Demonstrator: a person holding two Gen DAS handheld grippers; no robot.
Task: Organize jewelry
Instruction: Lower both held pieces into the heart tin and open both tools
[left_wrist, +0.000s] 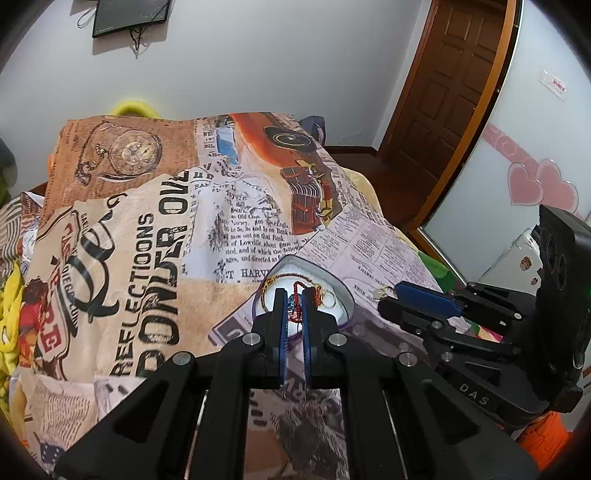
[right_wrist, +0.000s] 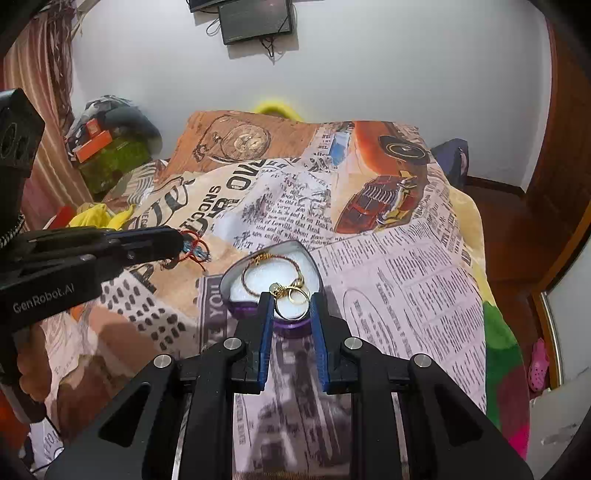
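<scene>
The jewelry box (right_wrist: 236, 275), heart-shaped and open, lies on the bed (right_wrist: 406, 273) near both hand-held grippers, with a gold chain (right_wrist: 255, 264) and rings (right_wrist: 295, 295) inside. The left hand-held gripper (right_wrist: 184, 242) is clenched on a red-blue bracelet (right_wrist: 195, 251), probably to carry it to the box. The right hand-held gripper (right_wrist: 290, 299) grasps a ring (left_wrist: 382, 292), its jaws nearly closed.

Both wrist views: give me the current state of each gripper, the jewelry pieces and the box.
left gripper: shut on the red cord bracelet, held above the cloth
red cord bracelet: pinched, dangling, outside the box
right gripper: shut on the gold rings
gold rings: held between the fingers, over the box
heart-shaped box: open, white lining showing
gold chain: lying in the box
</scene>
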